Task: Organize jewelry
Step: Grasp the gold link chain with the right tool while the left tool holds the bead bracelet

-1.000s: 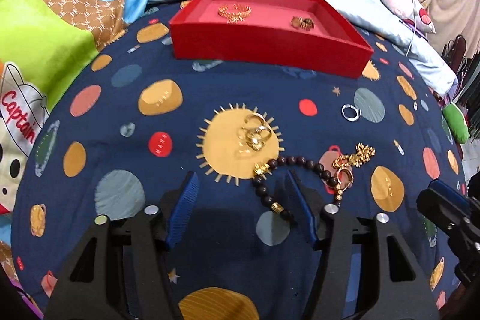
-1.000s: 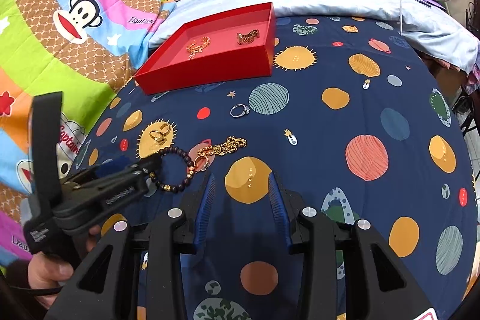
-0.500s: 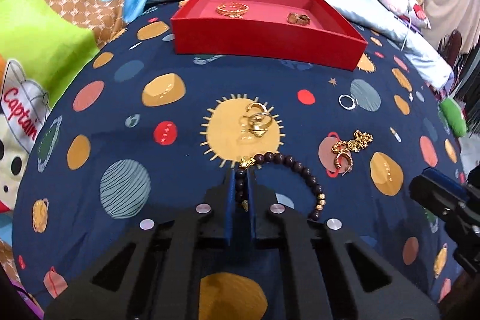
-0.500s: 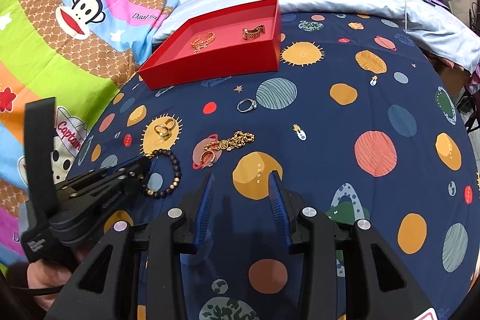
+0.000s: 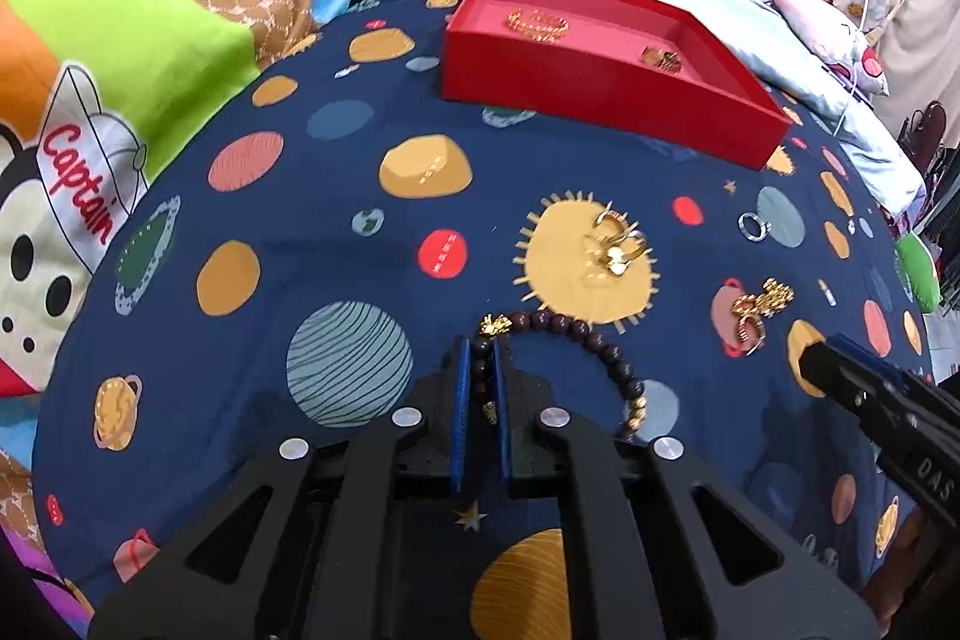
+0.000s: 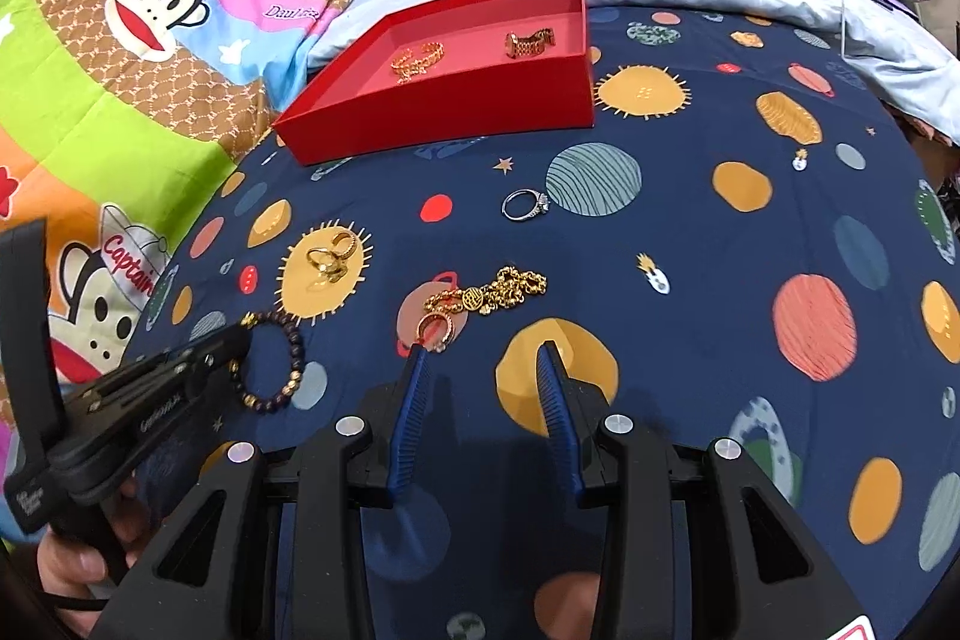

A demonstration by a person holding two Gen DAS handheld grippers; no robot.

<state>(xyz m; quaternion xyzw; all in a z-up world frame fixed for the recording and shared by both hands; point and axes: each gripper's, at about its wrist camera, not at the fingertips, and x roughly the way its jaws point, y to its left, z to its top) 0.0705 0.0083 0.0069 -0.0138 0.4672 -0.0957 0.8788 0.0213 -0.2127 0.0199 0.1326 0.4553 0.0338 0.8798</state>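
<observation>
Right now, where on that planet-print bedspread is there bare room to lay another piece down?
The wide stretch right of the gold chain and silver ring is bare, and so is the left side beside the striped planet. In the red tray, room remains in front of its two gold pieces. It is crowded around the sun print, where gold rings and beaded bracelet lie close.

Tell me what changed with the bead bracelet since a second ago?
The left tool closed on the dark bead bracelet; a second ago its fingers were wide open around it. The bracelet's loop shifted a little with the pinch. The right tool stayed open near the gold chain. The red tray, gold rings and silver ring did not move.
</observation>
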